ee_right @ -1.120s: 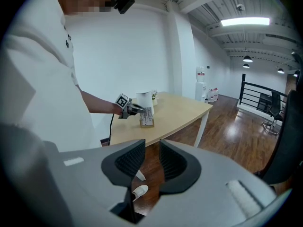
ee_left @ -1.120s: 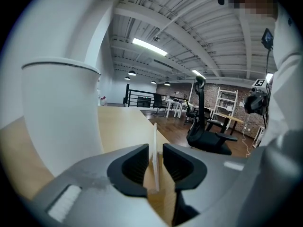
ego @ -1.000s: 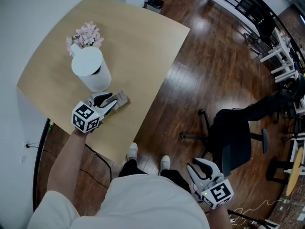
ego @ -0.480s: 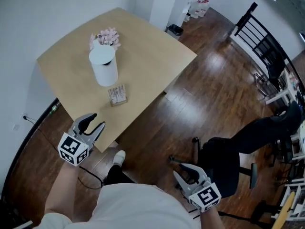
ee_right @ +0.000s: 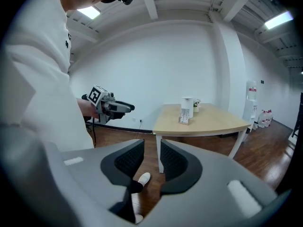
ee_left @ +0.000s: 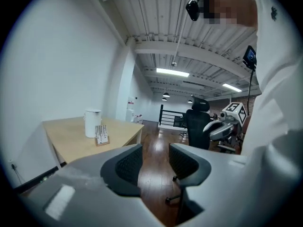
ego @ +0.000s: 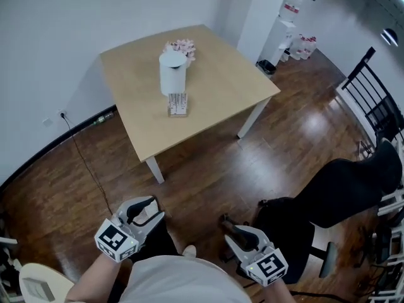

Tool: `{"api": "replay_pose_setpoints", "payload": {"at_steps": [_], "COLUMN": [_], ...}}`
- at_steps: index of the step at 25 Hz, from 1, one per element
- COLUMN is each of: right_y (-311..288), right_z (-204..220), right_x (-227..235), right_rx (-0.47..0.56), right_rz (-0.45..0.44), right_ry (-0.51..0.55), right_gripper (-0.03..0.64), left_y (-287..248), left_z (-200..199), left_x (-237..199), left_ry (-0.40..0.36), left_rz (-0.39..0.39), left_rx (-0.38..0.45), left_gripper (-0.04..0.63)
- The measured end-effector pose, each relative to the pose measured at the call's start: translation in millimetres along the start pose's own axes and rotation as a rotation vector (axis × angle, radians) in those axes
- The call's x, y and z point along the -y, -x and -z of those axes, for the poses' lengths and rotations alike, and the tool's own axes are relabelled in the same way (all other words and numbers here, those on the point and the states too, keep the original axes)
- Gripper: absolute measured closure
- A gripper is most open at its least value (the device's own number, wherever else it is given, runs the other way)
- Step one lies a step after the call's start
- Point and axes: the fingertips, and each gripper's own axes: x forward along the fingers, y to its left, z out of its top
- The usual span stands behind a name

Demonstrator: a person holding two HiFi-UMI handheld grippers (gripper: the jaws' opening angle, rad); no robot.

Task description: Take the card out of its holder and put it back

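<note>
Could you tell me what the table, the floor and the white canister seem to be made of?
Table: pale wood or laminate, matte, an even tan top. Floor: dark wood planks, glossy, with seams and reflected light. Canister: smooth plain white, perhaps plastic or ceramic; I cannot tell which.

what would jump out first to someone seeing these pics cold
Two handheld grippers sit at the bottom of the head view, the left gripper and right gripper, both with jaws apart and empty; the left one's jaws have just been opening. Across the dark wood floor, a light wooden table stands by the white wall, with a white cylinder, pink flowers behind it and a small card holder in front. A black office chair sits at the right.
</note>
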Motion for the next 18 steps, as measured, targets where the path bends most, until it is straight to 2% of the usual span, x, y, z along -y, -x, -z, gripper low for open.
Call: {"api": "replay_pose_setpoints", "payload": {"at_steps": [3, 8, 12, 18], "right_y": [17.8, 32.1, 39.3, 53.3], "right_z": [4.5, 8.6, 5.3, 8.3], "right_x": [-24.0, -44.3, -56.4, -63.9], "right_rx": [0.004, 0.028, 0.037, 0.051], "right_rz": [-0.033, -0.058, -0.082, -0.063], "right_ry": [0.022, 0.023, 0.075, 0.062], "right_gripper": [0.505, 0.505, 0.505, 0.505], "left_y": [16.7, 23.8, 32.0, 31.8], "left_z": [9.4, 4.3, 1.7, 3.8], "left_x": [37.1, 74.0, 94.3, 111.4], "left_ry": [0.003, -0.02, -0.024, -0.023], "left_rz": [0.008, 0.015, 0.018, 0.046], "left_rx": [-0.015, -0.008, 0.002, 0.0], "left_gripper": [0.408, 0.409, 0.411, 0.416]}}
